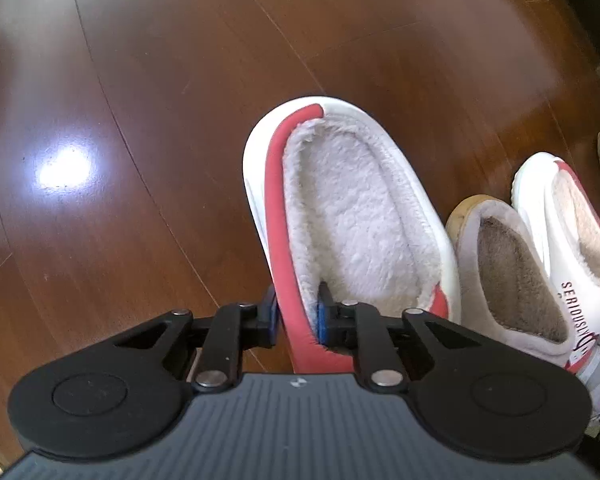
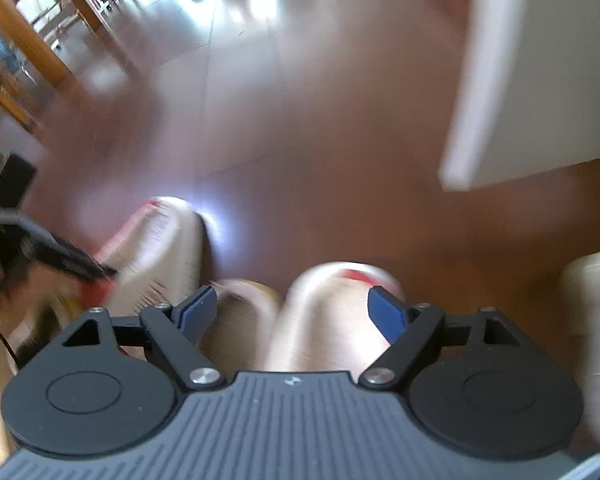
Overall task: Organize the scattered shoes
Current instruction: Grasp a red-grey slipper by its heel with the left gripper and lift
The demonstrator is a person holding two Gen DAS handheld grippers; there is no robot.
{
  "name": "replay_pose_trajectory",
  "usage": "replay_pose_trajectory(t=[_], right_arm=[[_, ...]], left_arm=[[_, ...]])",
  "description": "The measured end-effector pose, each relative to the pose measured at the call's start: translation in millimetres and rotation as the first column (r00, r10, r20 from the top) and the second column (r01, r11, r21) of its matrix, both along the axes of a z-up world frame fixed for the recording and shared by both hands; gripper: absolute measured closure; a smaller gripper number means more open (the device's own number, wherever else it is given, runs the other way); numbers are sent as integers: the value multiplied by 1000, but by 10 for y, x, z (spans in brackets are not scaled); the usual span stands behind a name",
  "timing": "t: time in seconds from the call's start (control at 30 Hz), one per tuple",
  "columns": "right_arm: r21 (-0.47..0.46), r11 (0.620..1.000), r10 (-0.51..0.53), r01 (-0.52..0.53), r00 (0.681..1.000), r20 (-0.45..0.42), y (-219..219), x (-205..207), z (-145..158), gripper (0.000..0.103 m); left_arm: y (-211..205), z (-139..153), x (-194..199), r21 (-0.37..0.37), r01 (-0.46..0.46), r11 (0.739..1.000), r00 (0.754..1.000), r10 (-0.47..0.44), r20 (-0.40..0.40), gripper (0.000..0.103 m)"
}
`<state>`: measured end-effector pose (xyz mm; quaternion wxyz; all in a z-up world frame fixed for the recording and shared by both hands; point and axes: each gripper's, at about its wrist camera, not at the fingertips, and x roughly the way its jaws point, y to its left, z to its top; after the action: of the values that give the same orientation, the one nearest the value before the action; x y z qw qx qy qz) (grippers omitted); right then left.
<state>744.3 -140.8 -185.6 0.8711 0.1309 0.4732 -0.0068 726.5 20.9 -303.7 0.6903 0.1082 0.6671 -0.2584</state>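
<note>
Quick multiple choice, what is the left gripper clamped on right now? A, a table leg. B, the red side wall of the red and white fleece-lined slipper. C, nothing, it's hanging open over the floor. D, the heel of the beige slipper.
B: the left gripper has one blue pad outside and one inside the red rim of the red and white slipper, pinching its wall.

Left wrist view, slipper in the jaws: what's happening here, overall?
A person is tidying shoes on a wooden floor with two handheld grippers. The left gripper is shut on the red side wall of a red-and-white fleece-lined slipper, one pad outside, one inside. To its right sit a beige slipper and a second red-and-white slipper, side by side. The right gripper is open, holding nothing, above blurred shoes in its own view.
</note>
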Motion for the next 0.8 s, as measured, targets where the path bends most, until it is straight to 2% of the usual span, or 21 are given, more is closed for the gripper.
replay_pose_trajectory(t=[0.07,0.1,0.17,0.23,0.33,0.43,0.5,0.53,0.57,0.63,0.8], right_arm=[[-75,997,-6,6,1000,-1,-214,-341,67,21],[-89,996,-21,21,1000,1,-339,-508,96,21],[-75,995,-58,58,998,10,-528,-722,114,21],[-47,994,-96,97,995,22,-711,-909,115,21],[5,996,-88,88,995,50,-851,-1040,34,21],[36,999,-5,1,995,97,-781,-1032,4,21],[31,998,55,-61,983,176,-702,-1054,64,21],[30,997,64,-71,979,196,-698,-1075,79,21],[33,997,67,-76,973,223,-729,-1129,97,21],[38,996,64,-77,964,259,-795,-1214,124,21],[51,998,-48,35,954,297,-1351,-1779,153,21]], left_arm=[[72,130,-60,-84,-38,996,999,40,27,89],[140,257,-86,-132,-82,988,994,91,60,89],[281,519,-137,-234,-166,958,973,198,119,89],[366,675,-184,-275,-211,938,955,258,148,89],[607,1173,-478,-410,-338,847,883,437,175,89],[532,1571,-876,-473,-354,807,844,493,209,89],[474,1675,-965,-490,-352,798,843,498,204,89],[261,1813,-1228,-511,-347,786,845,499,194,89],[165,1845,-1315,-512,-344,787,848,495,191,89],[-278,1855,-1629,-496,-342,799,869,469,157,89],[-1253,1410,-2042,-460,-375,804,911,412,-22,89]])
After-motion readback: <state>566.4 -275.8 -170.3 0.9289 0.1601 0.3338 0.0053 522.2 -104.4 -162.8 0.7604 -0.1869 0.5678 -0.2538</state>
